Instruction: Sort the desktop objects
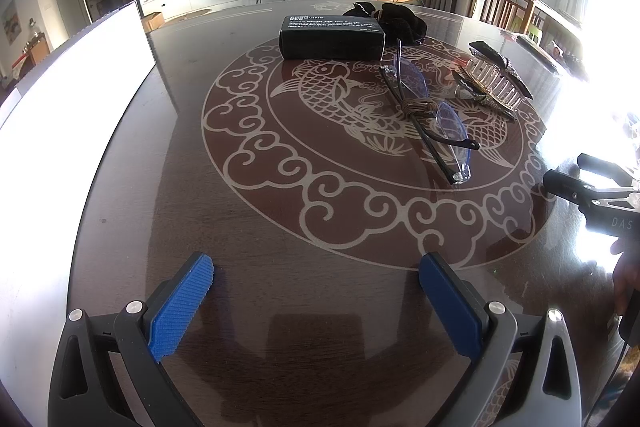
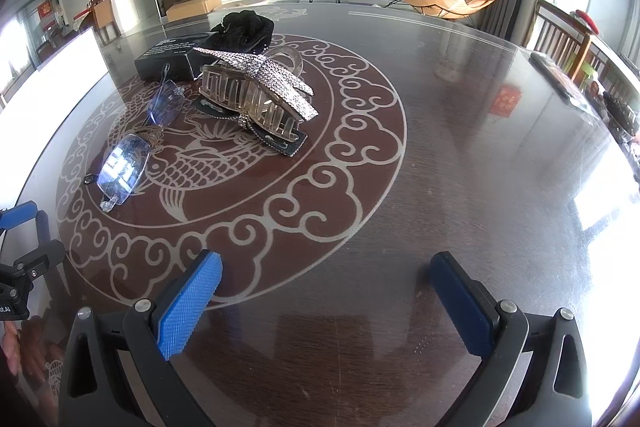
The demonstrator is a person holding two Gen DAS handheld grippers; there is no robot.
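Observation:
Several items lie on the dark round table (image 1: 280,227) with a fish pattern. Rimless glasses (image 1: 430,107) (image 2: 124,167) rest folded near the centre, a brown cord knotted round the bridge. A rhinestone hair claw (image 1: 496,83) (image 2: 256,95) sits to their right. Behind them are a black box (image 1: 332,37) (image 2: 168,61) and a black scrunchie (image 1: 400,19) (image 2: 248,27). My left gripper (image 1: 316,267) hovers open and empty near the front edge. My right gripper (image 2: 326,263) is open too, with nothing between its blue pads, right of the glasses.
A white box (image 1: 80,75) (image 2: 68,67) stands at the table's left edge. A dark flat item (image 2: 560,79) lies at the far right rim. Wooden chairs (image 2: 560,39) stand beyond it. Each gripper shows at the side of the other's view.

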